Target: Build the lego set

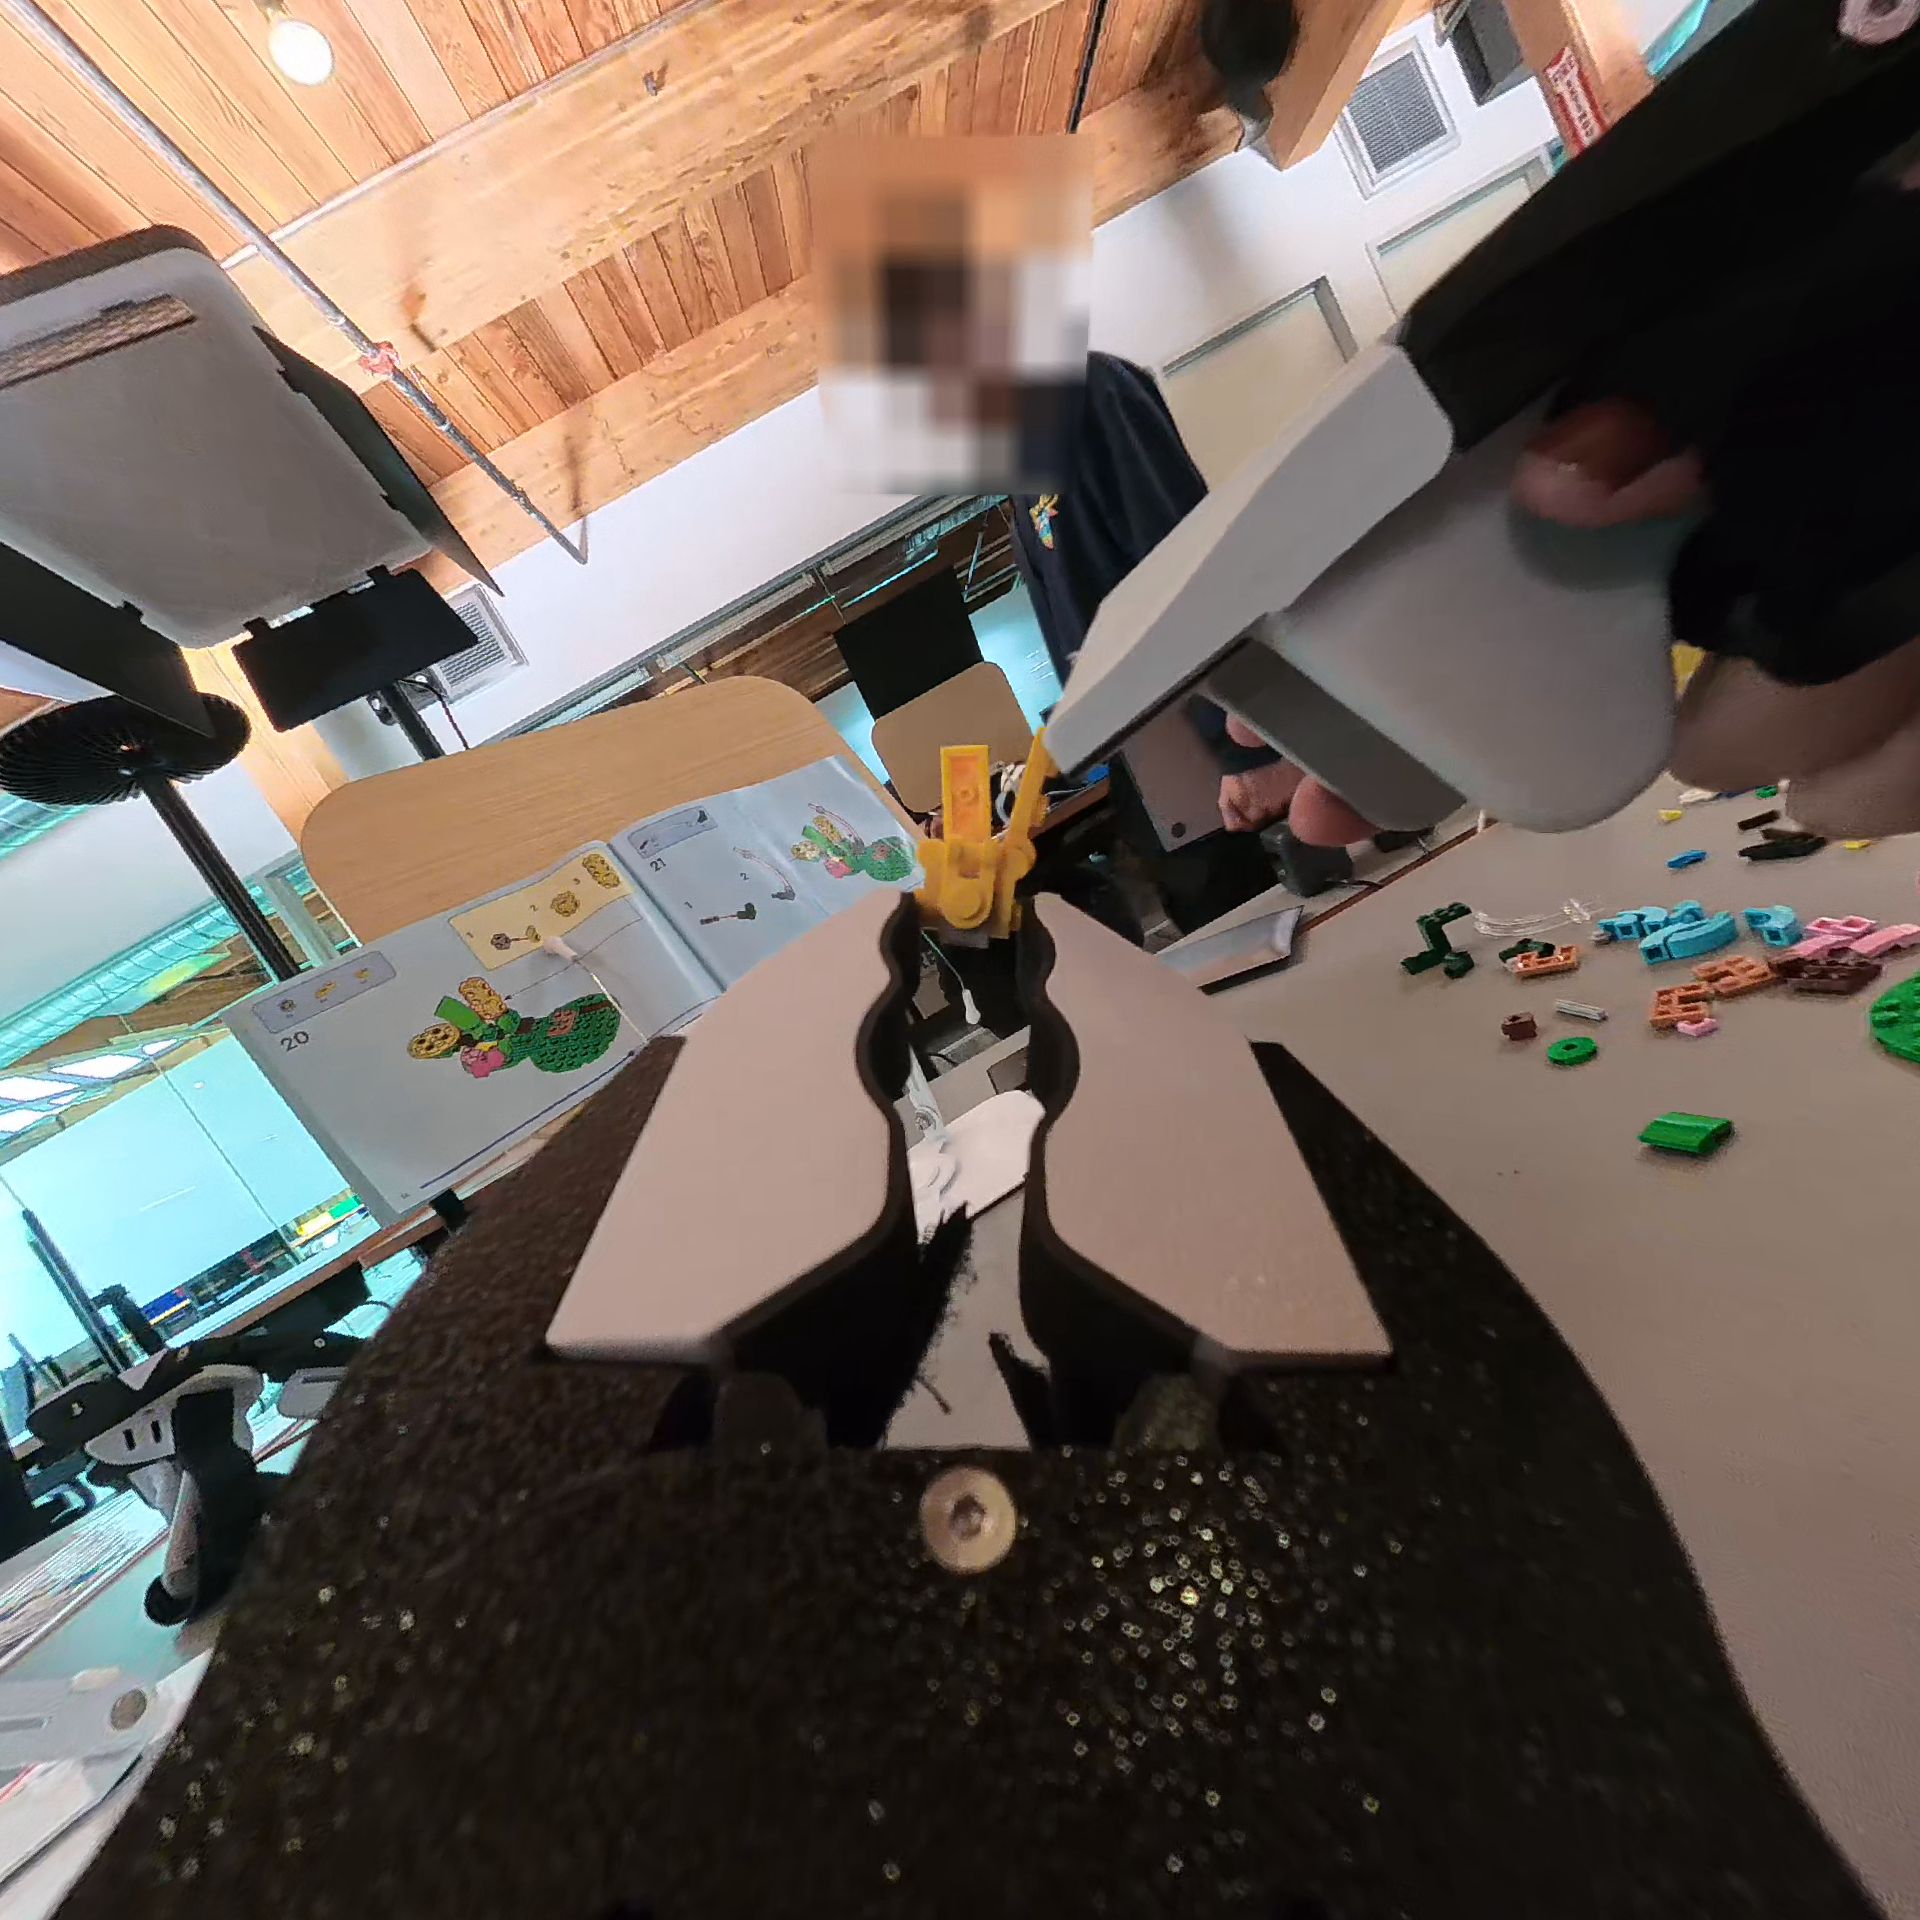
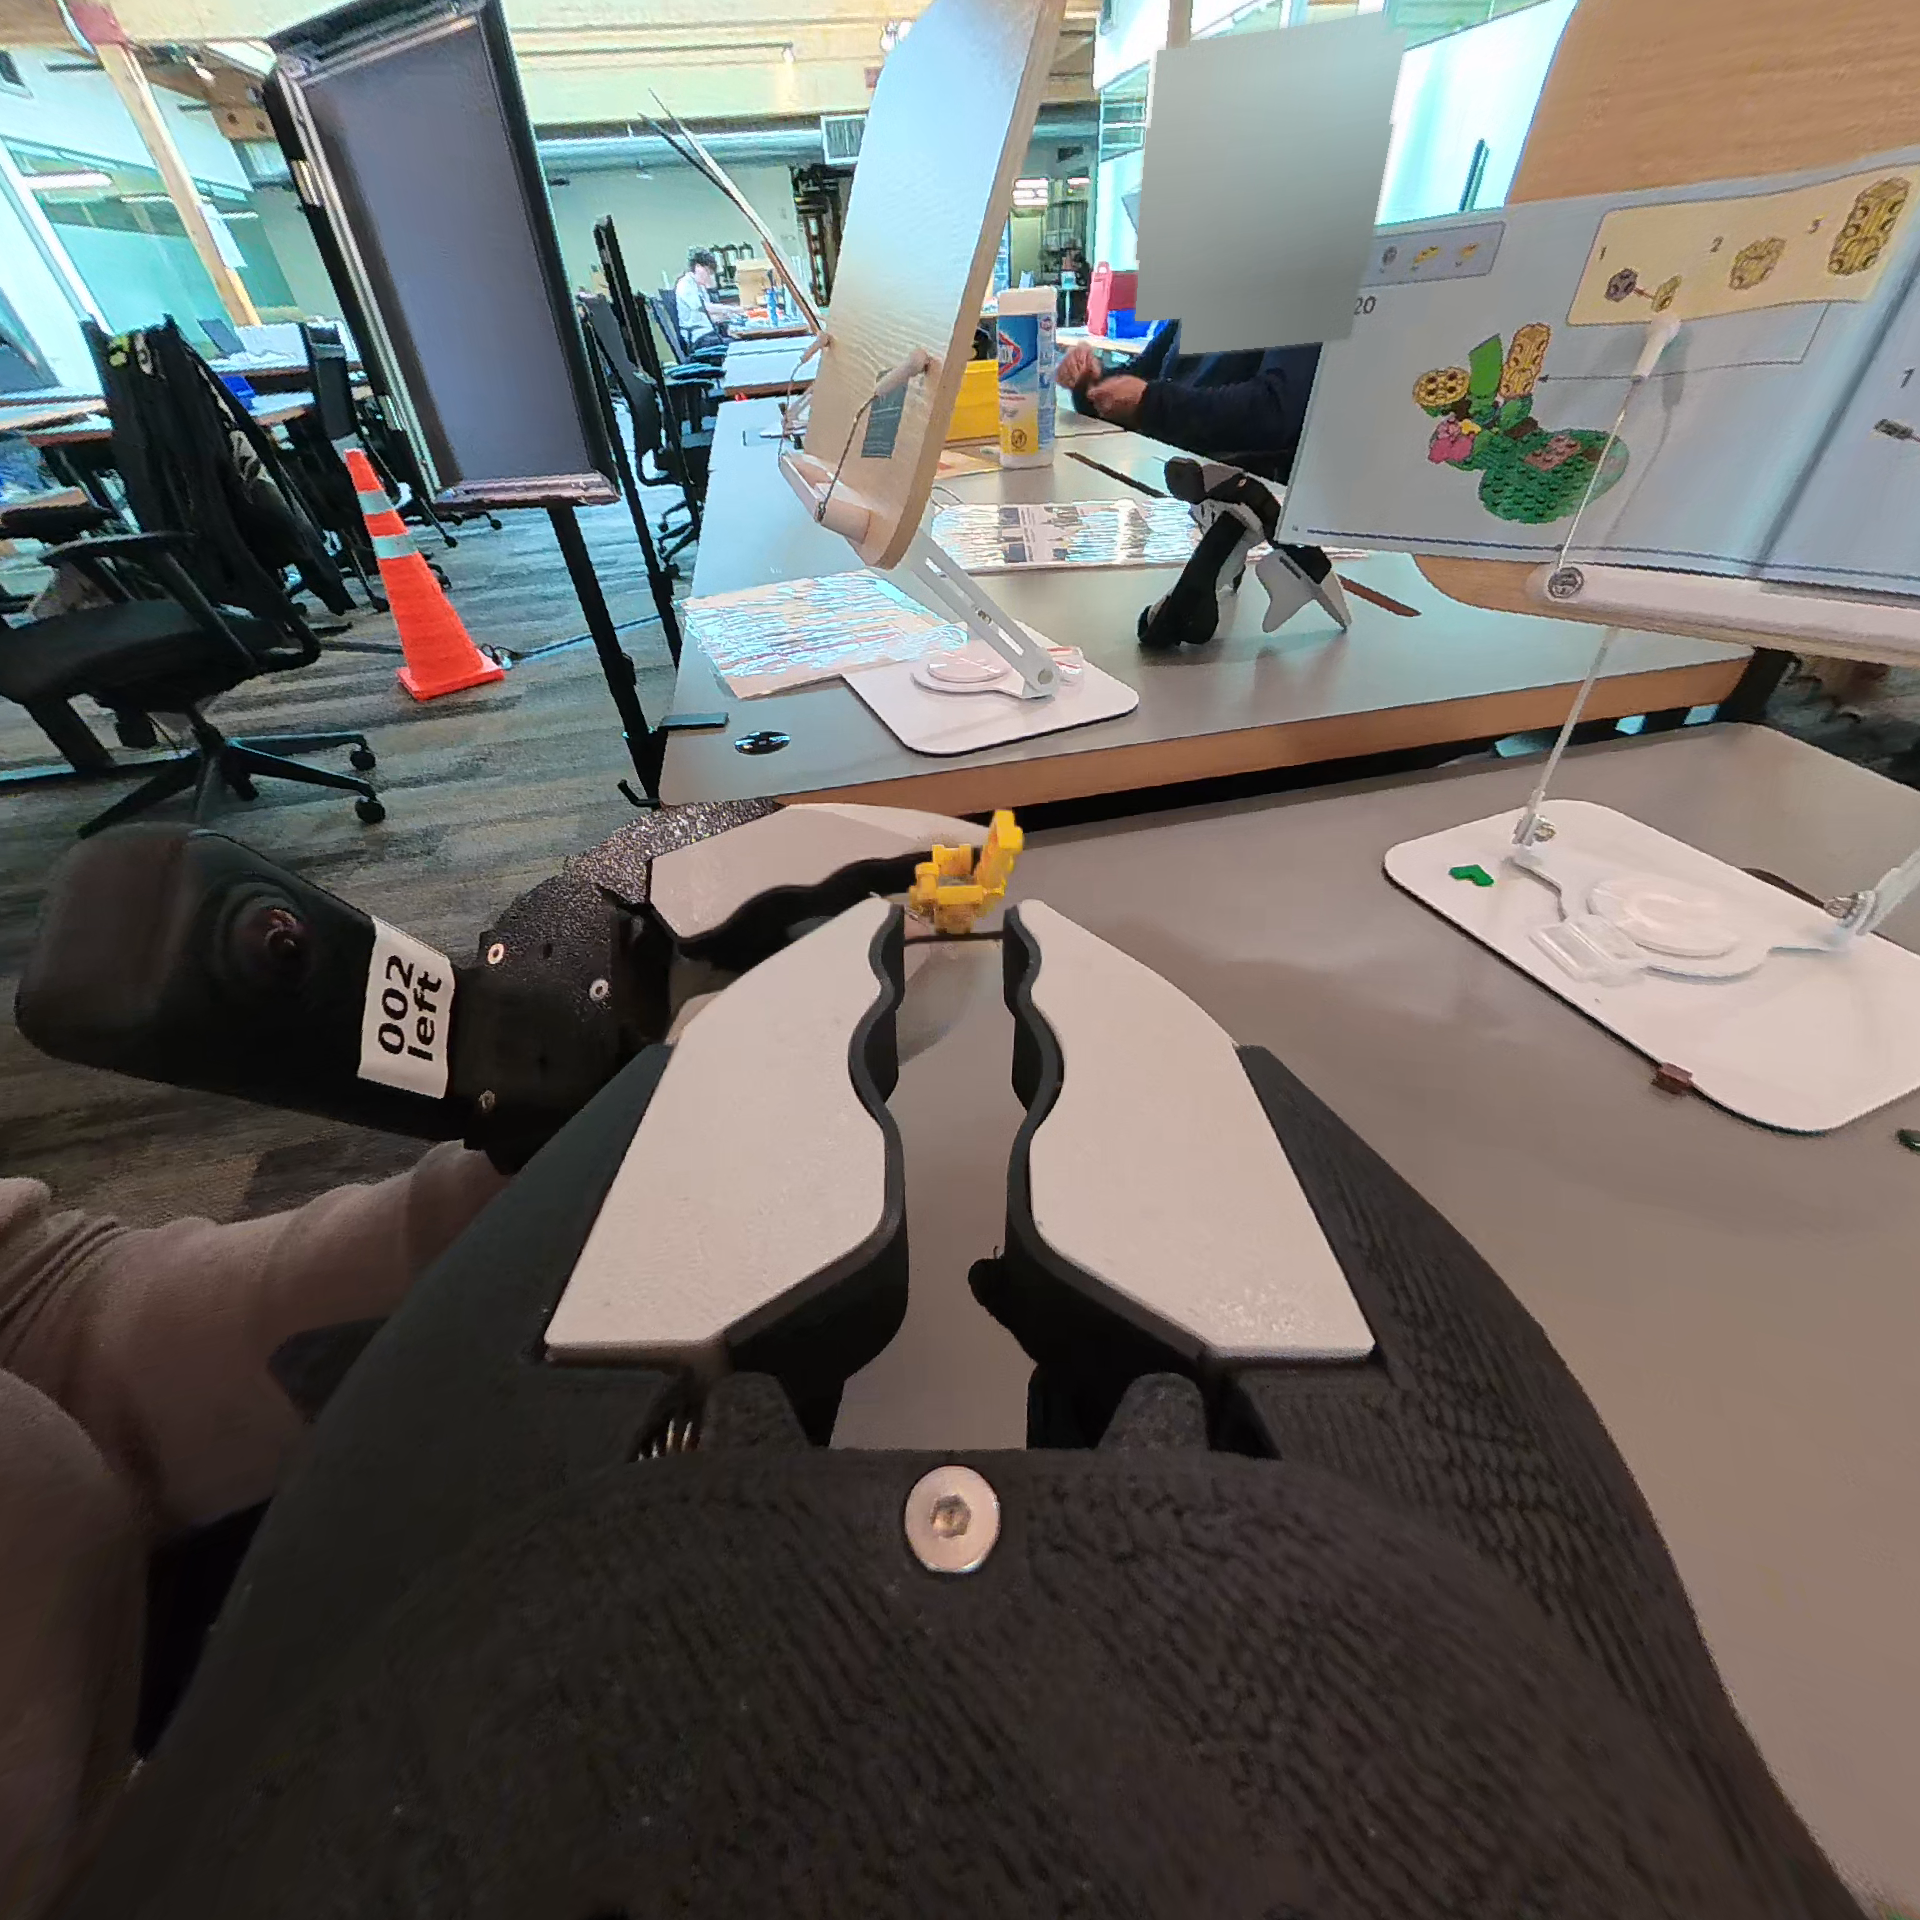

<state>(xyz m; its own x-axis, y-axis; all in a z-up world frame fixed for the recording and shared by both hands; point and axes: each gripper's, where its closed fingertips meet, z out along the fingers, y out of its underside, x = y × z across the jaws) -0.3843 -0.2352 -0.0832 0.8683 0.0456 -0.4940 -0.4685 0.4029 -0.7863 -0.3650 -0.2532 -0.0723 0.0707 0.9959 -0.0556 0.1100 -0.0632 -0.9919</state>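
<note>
1. The left gripper (image 1: pixel 966 914) has its fingers nearly together at the tips, clamped on a small yellow lego assembly (image 1: pixel 971 842) held up in the air above the table (image 1: pixel 1558 1299).
2. The right gripper (image 2: pixel 951 920) has its fingers drawn close, a narrow gap between them; its tips meet the same yellow lego assembly (image 2: pixel 961 873), but whether they grip it I cannot tell.
3. In the left wrist view, the right gripper (image 1: pixel 1049 753) comes in from the upper right, its tip against a thin yellow piece of the assembly.
4. Loose lego pieces (image 1: pixel 1683 956) lie scattered toward the table's right edge.
5. An open instruction booklet (image 1: pixel 540 977) stands on a stand (image 2: pixel 1662 935) at the table's far edge.
</note>
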